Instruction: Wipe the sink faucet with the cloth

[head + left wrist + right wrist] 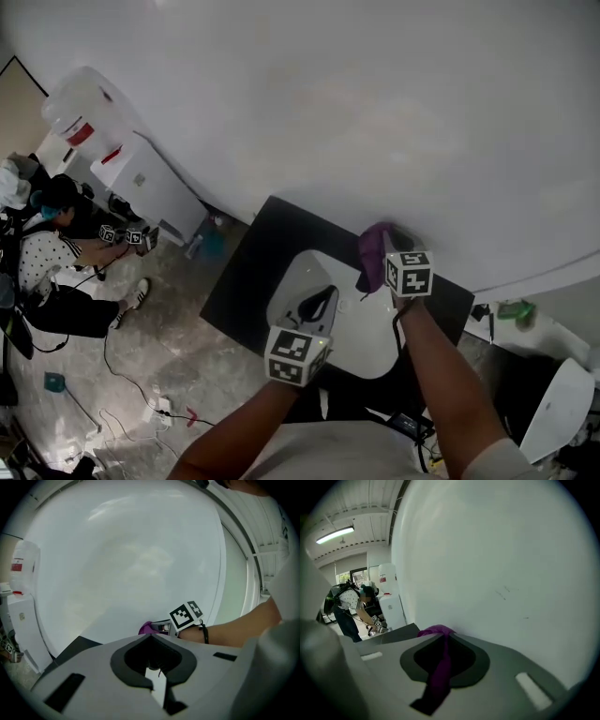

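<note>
A purple cloth [374,253] hangs at the back rim of the white sink [375,328], close to the white wall. My right gripper [386,262] is shut on the cloth [438,665], which runs down between its jaws and bunches at their tips. The faucet is mostly hidden behind cloth and gripper; only a dark bit [405,239] shows. My left gripper [319,302] hovers over the sink's left part, shut with nothing in it. From the left gripper view the cloth [146,628] and the right gripper's marker cube [186,615] lie just ahead.
The sink sits in a black counter [246,277] against the wall. At the left a seated person [56,253] holds other grippers by a white water dispenser [122,155]. Cables [141,394] lie on the floor. A green object [514,311] and a white chair [558,408] are at the right.
</note>
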### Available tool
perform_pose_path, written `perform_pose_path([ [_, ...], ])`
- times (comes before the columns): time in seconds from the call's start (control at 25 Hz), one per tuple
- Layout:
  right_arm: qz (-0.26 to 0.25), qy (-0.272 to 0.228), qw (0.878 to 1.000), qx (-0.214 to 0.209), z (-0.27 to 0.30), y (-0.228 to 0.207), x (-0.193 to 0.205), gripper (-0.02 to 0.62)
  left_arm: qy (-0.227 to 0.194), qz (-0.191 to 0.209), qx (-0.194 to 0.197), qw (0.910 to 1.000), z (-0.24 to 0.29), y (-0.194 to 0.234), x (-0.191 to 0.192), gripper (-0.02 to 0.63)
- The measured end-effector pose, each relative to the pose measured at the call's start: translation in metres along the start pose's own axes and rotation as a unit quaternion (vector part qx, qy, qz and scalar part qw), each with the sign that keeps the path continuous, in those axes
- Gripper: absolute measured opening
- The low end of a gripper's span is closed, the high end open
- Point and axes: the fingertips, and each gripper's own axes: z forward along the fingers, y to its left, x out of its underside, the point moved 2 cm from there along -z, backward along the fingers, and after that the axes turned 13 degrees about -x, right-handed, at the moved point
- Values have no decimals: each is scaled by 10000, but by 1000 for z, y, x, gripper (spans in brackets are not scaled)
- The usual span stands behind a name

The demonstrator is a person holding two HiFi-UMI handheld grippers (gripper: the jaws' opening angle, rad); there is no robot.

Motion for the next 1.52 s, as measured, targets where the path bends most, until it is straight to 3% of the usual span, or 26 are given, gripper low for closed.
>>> perform_pose_path([
  [0.28,387,-15,9982,-455,-45,80,54,31,160,13,294,9994,28,11,2,6],
  [0.4,363,-340,9987,-132,-46,38,16,31,141,164,385,9990,32,9,-6,6],
  [0.56,327,84,9994,38,-12,-9,2,31,120,159,413,9989,34,1,-11,6],
  [0.72,317,93,9992,-235,-29,45,43,31,181,132,445,9988,33,0,-5,6],
  [0.84,731,449,9935,-749,-51,103,105,31,231,45,422,9988,31,4,-3,6],
  [0.92,843,496,9930,-658,-53,103,124,31,204,47,390,9990,30,6,-5,6],
  [1.04,767,221,9965,-269,-33,58,103,31,216,114,361,9991,30,8,-4,6],
  [1.16,537,479,9970,-281,-10,39,90,31,332,112,429,9985,29,2,-1,6],
  [1.28,528,556,9962,-419,-8,53,101,31,316,108,436,9985,27,-2,1,6],
  [1.44,711,738,9906,-903,-33,103,132,31,291,114,465,9984,23,-1,5,6],
  [1.52,659,592,9922,-874,-38,104,127,31,314,120,442,9985,22,2,8,6],
])
